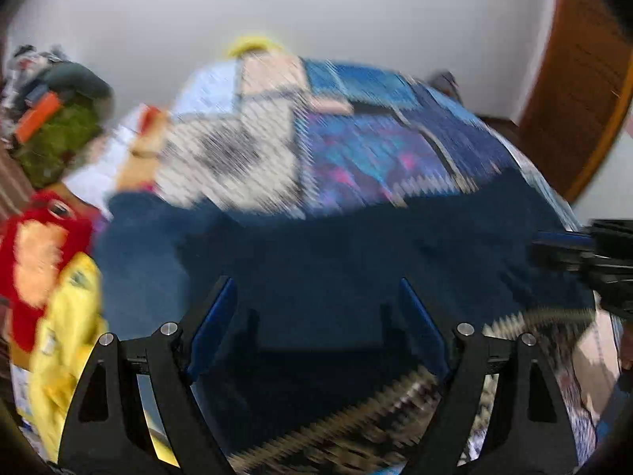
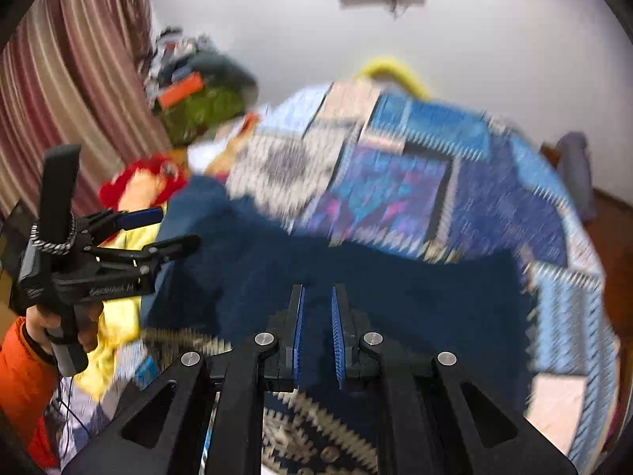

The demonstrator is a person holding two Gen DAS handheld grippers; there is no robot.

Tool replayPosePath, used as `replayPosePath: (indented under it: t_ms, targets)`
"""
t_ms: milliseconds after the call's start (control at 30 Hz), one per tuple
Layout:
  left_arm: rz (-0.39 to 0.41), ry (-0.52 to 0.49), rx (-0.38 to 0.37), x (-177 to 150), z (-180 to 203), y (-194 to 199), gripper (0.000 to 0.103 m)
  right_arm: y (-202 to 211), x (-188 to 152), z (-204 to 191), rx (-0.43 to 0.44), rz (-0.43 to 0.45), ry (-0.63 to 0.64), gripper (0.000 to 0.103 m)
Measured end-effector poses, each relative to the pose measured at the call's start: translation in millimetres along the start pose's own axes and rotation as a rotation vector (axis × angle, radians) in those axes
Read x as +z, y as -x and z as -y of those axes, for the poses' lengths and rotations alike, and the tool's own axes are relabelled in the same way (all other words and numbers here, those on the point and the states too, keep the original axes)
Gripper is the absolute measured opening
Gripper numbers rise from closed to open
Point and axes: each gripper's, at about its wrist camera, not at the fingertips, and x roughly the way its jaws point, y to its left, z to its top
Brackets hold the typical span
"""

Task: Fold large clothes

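A dark navy garment (image 1: 336,261) is lying spread across the near half of the bed, reaching almost to the bed's near edge, on top of a patchwork quilt (image 1: 356,150) of blue, purple and cream squares. The left gripper (image 1: 316,308) is hovering just above the garment's near part with its blue-padded fingers spread wide apart, nothing between them; the cloth is showing through the gap. The right gripper (image 2: 316,316) is hanging over the middle of the same garment with its fingers drawn close together, a narrow slit left between the pads; whether any cloth is pinched there cannot be told through the blur.

The right wrist view is showing what the left one cannot: the whole left gripper (image 2: 130,245) from the side, out over the garment's left edge, held by a hand (image 2: 67,328) coming out of an orange sleeve (image 2: 23,376), with a striped curtain (image 2: 67,79) behind it. The left wrist view is catching only the tip of the right gripper (image 1: 585,249) at the garment's right edge, and a wooden door (image 1: 573,79) in the far right of the room.

The garment is looking flat and thick, uniformly dark blue, with a lighter blue fold toward the bed's left edge. Beside that edge a yellow cloth (image 1: 67,348) and a red and orange cloth (image 1: 35,257) are lying bunched. Near the bed's far left corner a pile of clothes (image 2: 201,95) with a green piece is sitting against the white wall.
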Motion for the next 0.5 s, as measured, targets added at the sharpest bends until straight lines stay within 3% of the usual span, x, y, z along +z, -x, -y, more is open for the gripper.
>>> replayPosePath:
  t_ms: [100, 167, 267, 400, 500]
  targets:
    - [-0.066, -0.029, -0.001, -25.1, 14.7, -20.4, 0.083, -33.1, -29.0, -1.8, -0.024, -0.133, 0.030, 0.008]
    - [-0.050, -0.033, 0.013, -42.6, 16.9, -25.8, 0.086, -47.1, -46.2, -0.4, -0.088, -0.166, 0.077, 0.008]
    - [-0.023, -0.033, 0.033, -52.6, 15.8, -19.2, 0.090, -44.4, -60.5, 2.0, -0.145, -0.120, 0.161, 0.008]
    - [-0.003, -0.041, 0.050, -63.5, 11.0, -9.9, 0.090, -37.1, -74.5, 16.0, -0.324, -0.141, 0.192, 0.008]
    - [0.008, -0.027, 0.063, -74.9, 1.1, -1.9, 0.090, -20.1, -86.6, 36.6, -0.320, -0.133, 0.143, 0.008]
